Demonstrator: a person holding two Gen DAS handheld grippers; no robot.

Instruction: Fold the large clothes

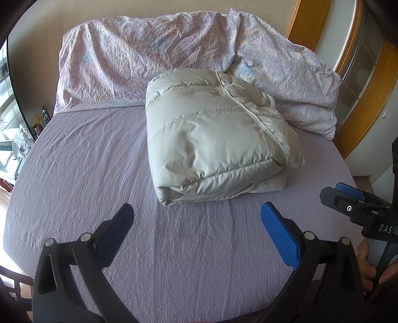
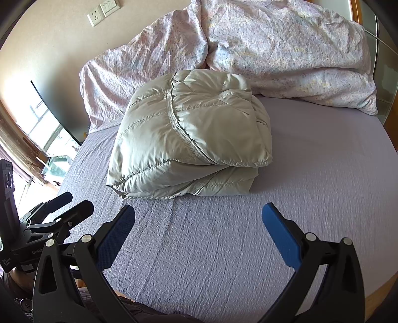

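Observation:
A pale grey puffer jacket [image 1: 211, 139] lies folded into a thick bundle on the lilac bed sheet [image 1: 87, 174], its zipper running across the top. It also shows in the right wrist view [image 2: 194, 139]. My left gripper [image 1: 196, 216] is open and empty, held above the sheet just in front of the bundle. My right gripper [image 2: 199, 216] is open and empty too, a little in front of the bundle. The right gripper shows at the right edge of the left wrist view [image 1: 348, 198]; the left gripper shows at the left of the right wrist view [image 2: 62, 206].
Two patterned pink pillows [image 1: 139, 62] [image 1: 288, 74] lean against the wall behind the jacket. A wooden window frame [image 1: 360, 99] stands at the right of the bed. A dark screen [image 2: 57, 111] and a window are at the bed's left. A wall socket [image 2: 95, 16] is above.

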